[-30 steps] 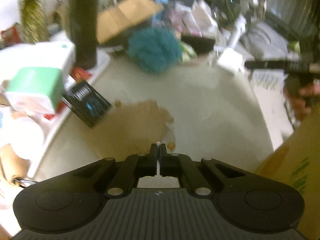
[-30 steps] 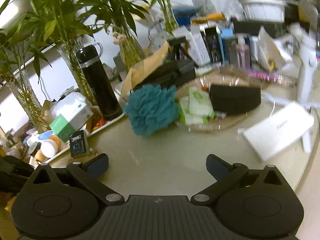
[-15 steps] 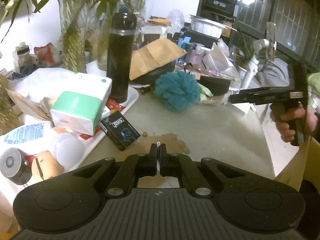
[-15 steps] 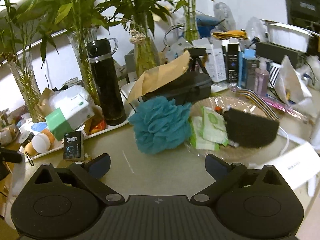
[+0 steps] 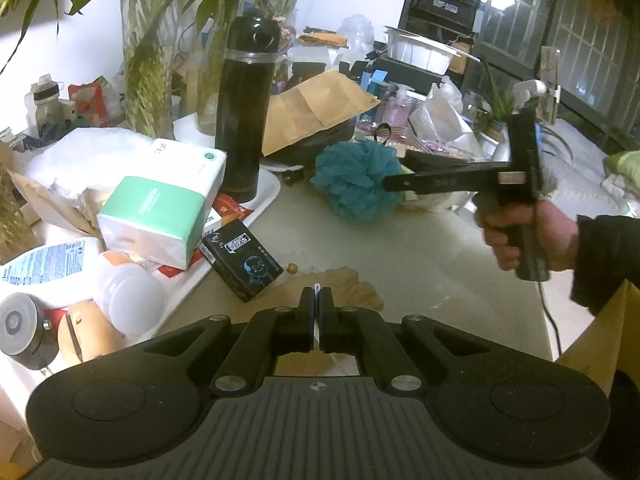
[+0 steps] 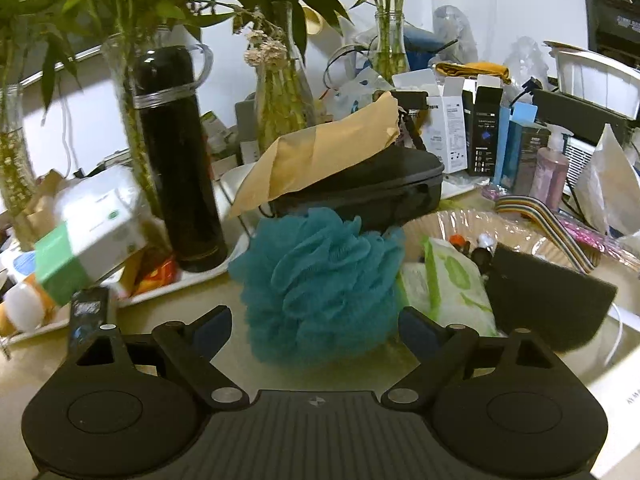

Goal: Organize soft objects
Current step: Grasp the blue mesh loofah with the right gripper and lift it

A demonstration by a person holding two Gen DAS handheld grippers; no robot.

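Observation:
A teal mesh bath pouf [image 6: 320, 284] lies on the beige table, and it also shows in the left wrist view [image 5: 356, 184]. My right gripper [image 6: 316, 326] is open, its fingers reaching either side of the pouf's near part, not closed on it. In the left wrist view the right gripper [image 5: 394, 184] shows from the side, its tip at the pouf. My left gripper [image 5: 317, 300] is shut and empty, low over the table, well short of the pouf. A dark sponge block [image 6: 548, 300] and green wipe packs [image 6: 452, 280] lie in a clear tray right of the pouf.
A black flask [image 6: 176, 160] stands on a white tray [image 5: 256, 208] with a green-white tissue pack [image 5: 160, 208]. A black case [image 6: 360, 192] under a brown envelope [image 6: 320, 152] sits behind the pouf. A small black box [image 5: 240, 258], a brown stain [image 5: 344, 292] and plant vases are near.
My right gripper has moved forward to the pouf, which now sits between its open fingers. My left gripper has tilted up and stayed shut.

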